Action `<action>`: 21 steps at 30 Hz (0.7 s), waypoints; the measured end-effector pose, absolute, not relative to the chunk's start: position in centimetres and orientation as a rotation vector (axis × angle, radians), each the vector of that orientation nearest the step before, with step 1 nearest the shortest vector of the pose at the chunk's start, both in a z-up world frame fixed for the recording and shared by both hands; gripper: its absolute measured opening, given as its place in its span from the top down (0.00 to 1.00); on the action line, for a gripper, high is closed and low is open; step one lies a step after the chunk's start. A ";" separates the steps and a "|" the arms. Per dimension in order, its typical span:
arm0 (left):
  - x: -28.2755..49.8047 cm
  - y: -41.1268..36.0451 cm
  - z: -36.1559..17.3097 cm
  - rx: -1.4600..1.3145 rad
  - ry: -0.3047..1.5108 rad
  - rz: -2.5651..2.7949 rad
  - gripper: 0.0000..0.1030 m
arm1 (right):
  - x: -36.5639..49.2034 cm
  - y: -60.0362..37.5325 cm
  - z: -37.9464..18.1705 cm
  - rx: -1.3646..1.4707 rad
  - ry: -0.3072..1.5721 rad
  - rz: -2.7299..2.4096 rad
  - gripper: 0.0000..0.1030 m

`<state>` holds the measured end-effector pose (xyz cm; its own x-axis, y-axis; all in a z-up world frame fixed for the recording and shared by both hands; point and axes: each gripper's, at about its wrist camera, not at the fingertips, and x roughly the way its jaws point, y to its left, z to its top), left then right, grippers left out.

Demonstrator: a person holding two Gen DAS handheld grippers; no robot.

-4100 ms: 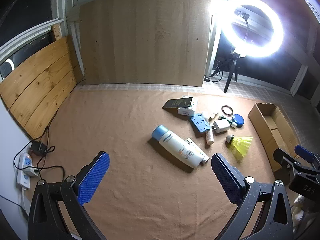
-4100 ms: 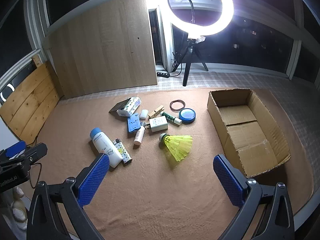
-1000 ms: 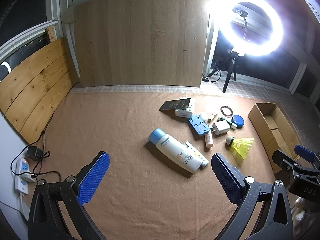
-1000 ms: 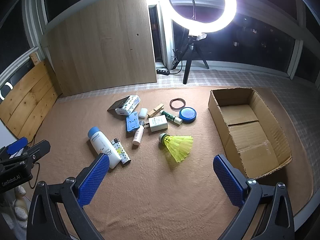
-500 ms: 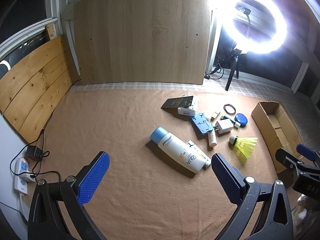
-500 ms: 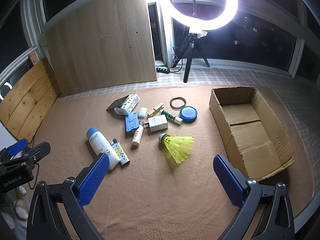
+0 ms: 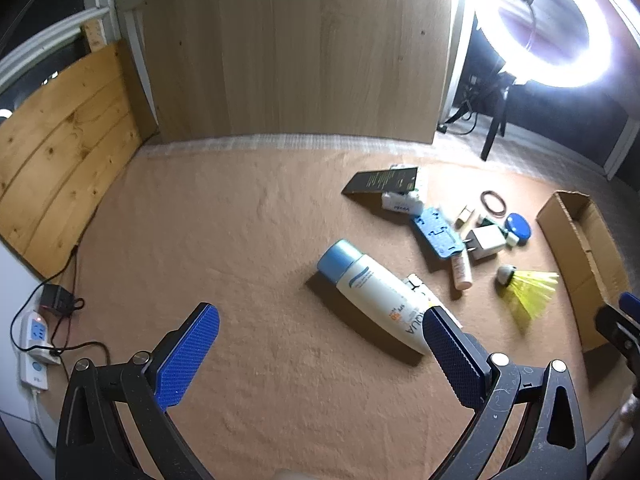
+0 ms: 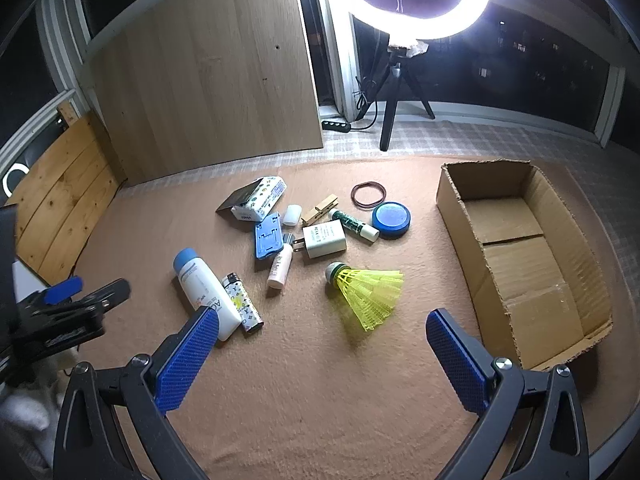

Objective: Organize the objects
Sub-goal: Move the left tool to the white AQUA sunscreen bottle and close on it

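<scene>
Left gripper [image 7: 320, 344] spread wide, nothing between its blue pads, hovering over bare brown mat [image 7: 240, 240]. Right gripper [image 8: 322, 344] likewise wide apart and empty. Clutter sits mid-mat: white sunscreen bottle [image 8: 202, 286] lying flat, patterned lighter [image 8: 242, 300] touching its side; yellow shuttlecock [image 8: 368, 288] on its side nearer the open cardboard box [image 8: 560, 312], which stands at the mat's right edge. White charger plug [image 8: 323, 239] and blue round tin [image 8: 391, 219] further back.

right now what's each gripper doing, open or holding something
left gripper: open, holding nothing.
right gripper: open, holding nothing.
</scene>
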<state>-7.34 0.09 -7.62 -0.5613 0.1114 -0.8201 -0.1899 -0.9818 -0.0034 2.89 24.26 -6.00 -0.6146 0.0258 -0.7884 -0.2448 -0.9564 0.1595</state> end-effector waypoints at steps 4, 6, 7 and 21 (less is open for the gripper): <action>-9.6 0.6 -9.4 -1.430 0.087 2.601 0.00 | 2.6 24.6 -6.4 -1.319 0.396 2.667 0.05; -10.7 0.9 -10.1 -1.450 0.072 2.601 0.00 | 2.5 24.6 -6.6 -1.332 0.407 2.665 0.07; -11.2 1.1 -10.3 -1.458 0.070 2.604 0.01 | 2.5 24.6 -6.7 -1.337 0.412 2.665 0.08; -16.0 5.5 -14.6 -1.567 0.192 2.603 0.01 | 4.1 25.9 -7.0 -1.344 0.445 2.619 0.09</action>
<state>-15.97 5.49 -14.62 -0.4666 0.0184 -0.8843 -0.1476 -0.9874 0.0573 4.12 25.93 -7.04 -0.5817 0.0103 -0.8133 -0.2783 -0.9421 0.1871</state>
